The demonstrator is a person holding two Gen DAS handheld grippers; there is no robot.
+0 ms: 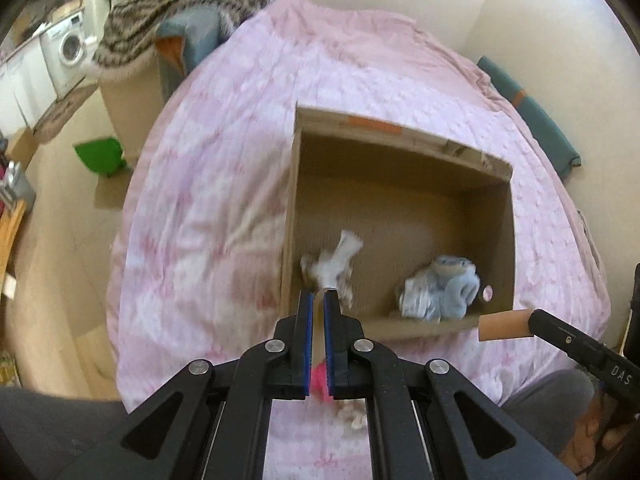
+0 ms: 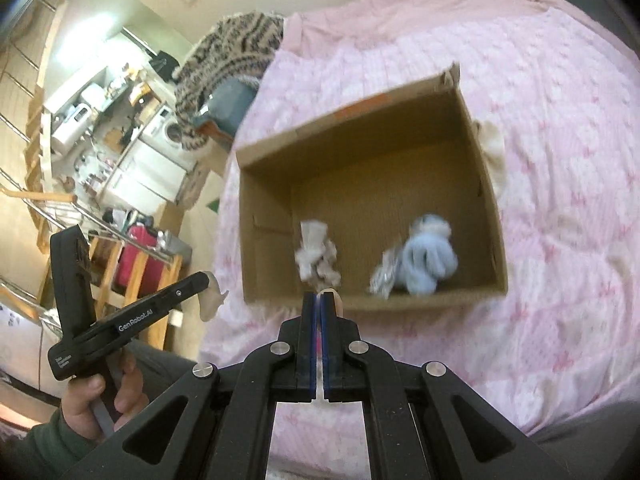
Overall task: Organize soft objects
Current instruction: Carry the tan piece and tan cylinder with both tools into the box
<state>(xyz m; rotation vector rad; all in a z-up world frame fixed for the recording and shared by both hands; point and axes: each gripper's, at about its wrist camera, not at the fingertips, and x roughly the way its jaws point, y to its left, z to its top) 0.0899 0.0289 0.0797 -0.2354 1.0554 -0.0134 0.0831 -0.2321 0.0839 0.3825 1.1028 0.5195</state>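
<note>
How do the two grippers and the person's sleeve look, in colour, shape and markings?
Both grippers are black, with angular linked arms joined by round silver rivets. The left gripper and the right gripper have flat fingers with blue pads. From outside, the left gripper's body shows white "GenRobot.AI" lettering; the right one shows "DAS". The sleeve is dark green.

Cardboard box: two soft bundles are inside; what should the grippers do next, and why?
Probably swing the right gripper toward the cream soft thing beside the cardboard box; it lies outside on the pink bedcover, unlike the white bundle and blue bundle.
</note>
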